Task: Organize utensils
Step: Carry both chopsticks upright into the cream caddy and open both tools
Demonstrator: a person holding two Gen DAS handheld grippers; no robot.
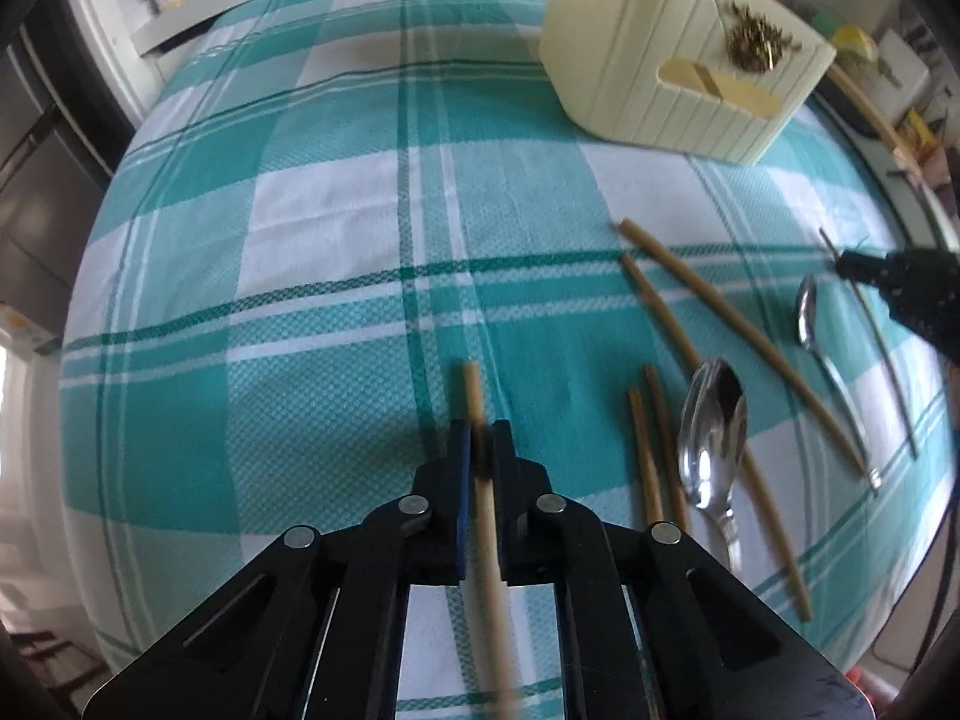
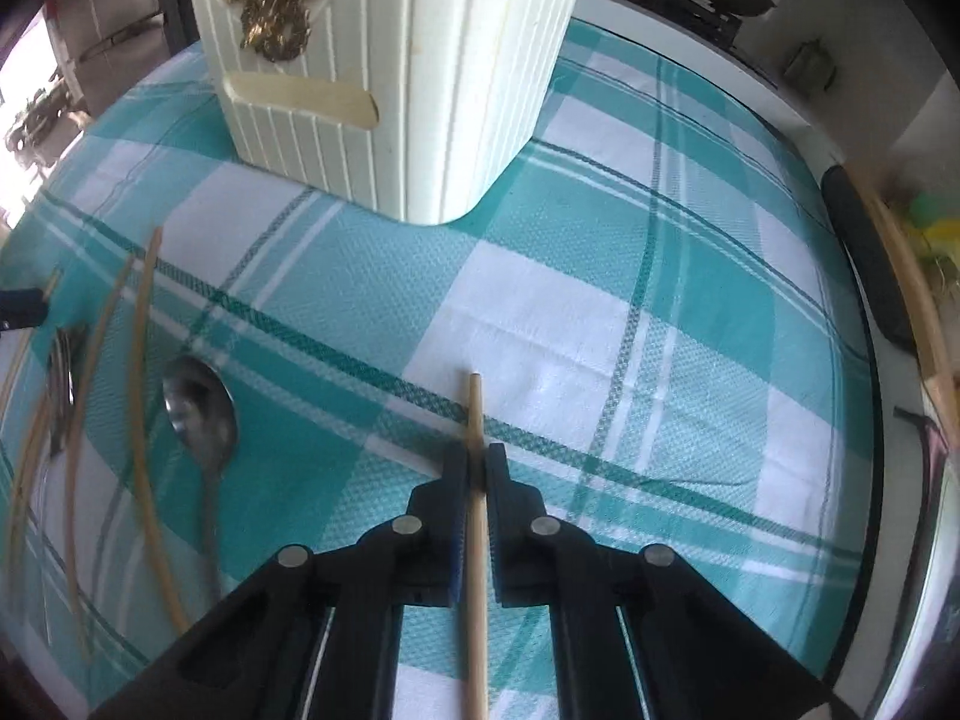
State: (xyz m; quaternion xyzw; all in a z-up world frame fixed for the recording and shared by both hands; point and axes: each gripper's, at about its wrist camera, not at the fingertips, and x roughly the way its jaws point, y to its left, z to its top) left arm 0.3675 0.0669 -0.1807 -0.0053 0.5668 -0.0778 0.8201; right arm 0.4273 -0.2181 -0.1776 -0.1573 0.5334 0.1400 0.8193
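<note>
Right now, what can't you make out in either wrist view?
- Cream holder: inside hidden by its own walls, both views.
- Chopstick in left gripper: motion-blurred; rear end cut off by the bottom edge, left wrist view.
- Chopstick in right gripper: rear end cut off likewise, right wrist view.
- Loose chopsticks, utensils at left edge: smeared, count unclear, right wrist view.

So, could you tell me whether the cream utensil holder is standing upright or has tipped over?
Upright. The cream utensil holder stands on its base on the checked tablecloth, its ribbed walls rising from the cloth in both views. Its contents cannot be seen.
</note>
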